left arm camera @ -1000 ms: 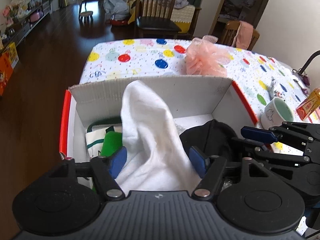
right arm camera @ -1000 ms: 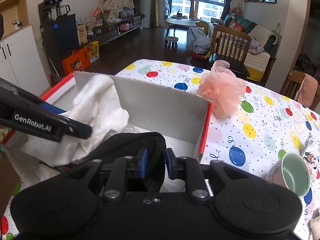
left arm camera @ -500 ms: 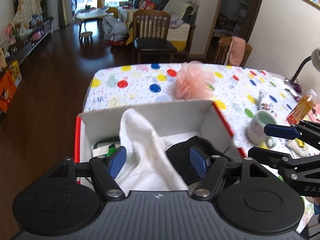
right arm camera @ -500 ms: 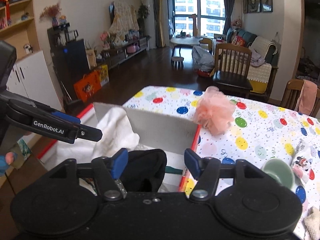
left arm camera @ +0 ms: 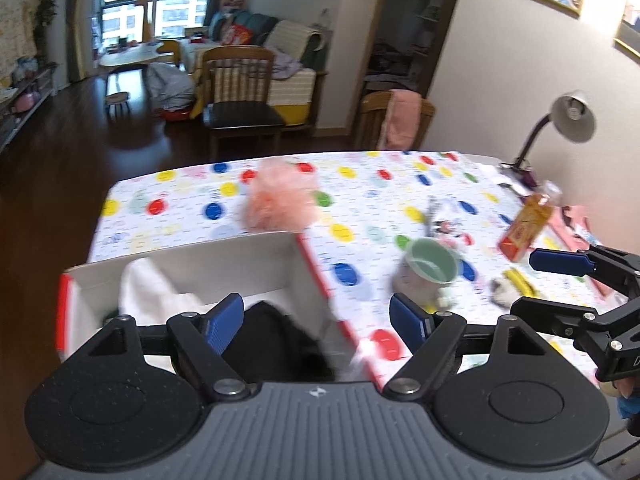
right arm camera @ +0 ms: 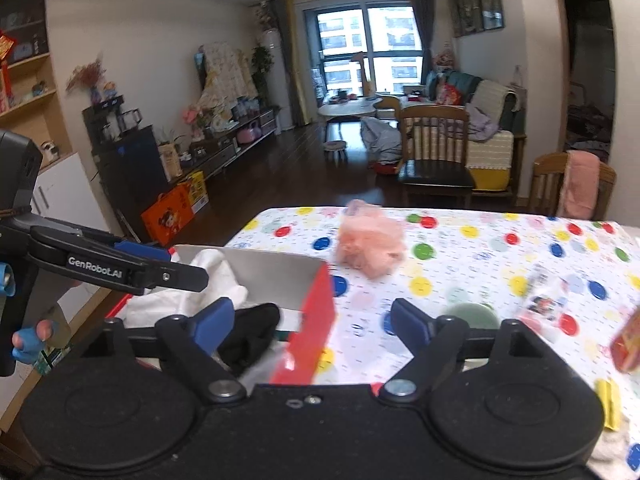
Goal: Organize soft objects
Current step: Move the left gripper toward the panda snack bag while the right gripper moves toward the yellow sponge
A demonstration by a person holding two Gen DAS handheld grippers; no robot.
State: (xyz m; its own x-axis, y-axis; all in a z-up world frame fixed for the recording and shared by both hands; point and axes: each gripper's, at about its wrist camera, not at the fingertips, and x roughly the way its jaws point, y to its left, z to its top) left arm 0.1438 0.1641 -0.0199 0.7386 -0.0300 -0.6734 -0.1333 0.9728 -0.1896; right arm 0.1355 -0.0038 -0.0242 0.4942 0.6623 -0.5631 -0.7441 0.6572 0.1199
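Note:
A red-edged cardboard box [left arm camera: 248, 264] stands at the table's near left corner and also shows in the right wrist view [right arm camera: 276, 276]. In it lie a white cloth [left arm camera: 148, 292] [right arm camera: 208, 276] and a black cloth [left arm camera: 280, 336] [right arm camera: 252, 332]. A pink mesh puff [left arm camera: 280, 200] [right arm camera: 370, 242] sits on the dotted tablecloth beyond the box. My left gripper [left arm camera: 318, 320] is open and empty above the box's right wall. My right gripper [right arm camera: 310, 322] is open and empty, raised over the box's right edge.
A green mug [left arm camera: 430, 268] [right arm camera: 468, 316] stands right of the box. An orange carton [left arm camera: 526, 228], a yellow item [left arm camera: 518, 282], a small fuzzy item [left arm camera: 500, 292], wrappers and a desk lamp [left arm camera: 568, 120] are at the right. Chairs [left arm camera: 240, 108] stand beyond the table.
My right gripper has opened and let go of the black cloth in the box. Both grippers have risen and swung right, away from the box.

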